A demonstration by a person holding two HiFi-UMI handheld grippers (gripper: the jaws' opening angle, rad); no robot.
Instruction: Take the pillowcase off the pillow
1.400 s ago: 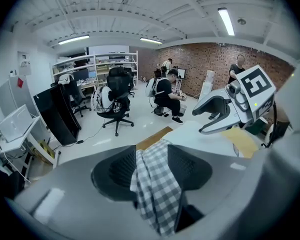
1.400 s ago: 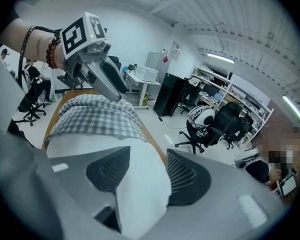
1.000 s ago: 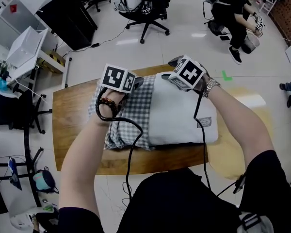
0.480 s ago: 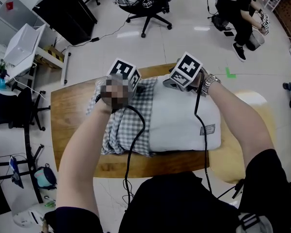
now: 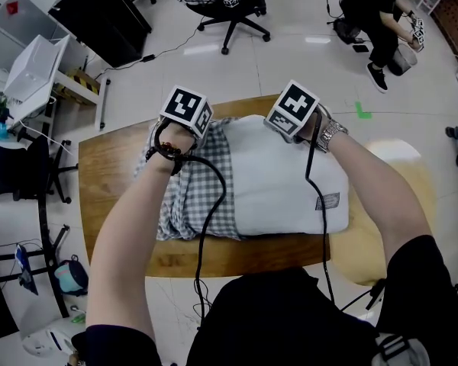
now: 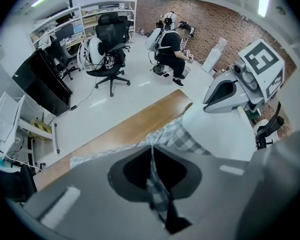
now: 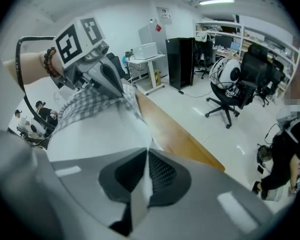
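Observation:
A white pillow (image 5: 282, 181) lies on the wooden table (image 5: 114, 181), its left part still inside a grey checked pillowcase (image 5: 191, 204) that is bunched up. My left gripper (image 5: 202, 128) points down at the pillow's far edge. Its jaws have just been closing and now pinch a fold of the checked pillowcase (image 6: 155, 194). My right gripper (image 5: 286, 132) is at the far edge too. Its jaws have also just been closing and now grip a fold of the white pillow (image 7: 140, 199). The right gripper view shows the left gripper (image 7: 121, 90) on the checked cloth.
Black cables (image 5: 214, 204) trail from both grippers across the pillow toward me. Beyond the table stand an office chair (image 5: 229, 6), a black cabinet (image 5: 99, 14) and a white desk (image 5: 38, 71). A person (image 5: 370, 14) sits at the back right.
Both grippers have come down onto the pillow's far edge and their jaws have shut, the left on the checked pillowcase, the right on the white pillow.

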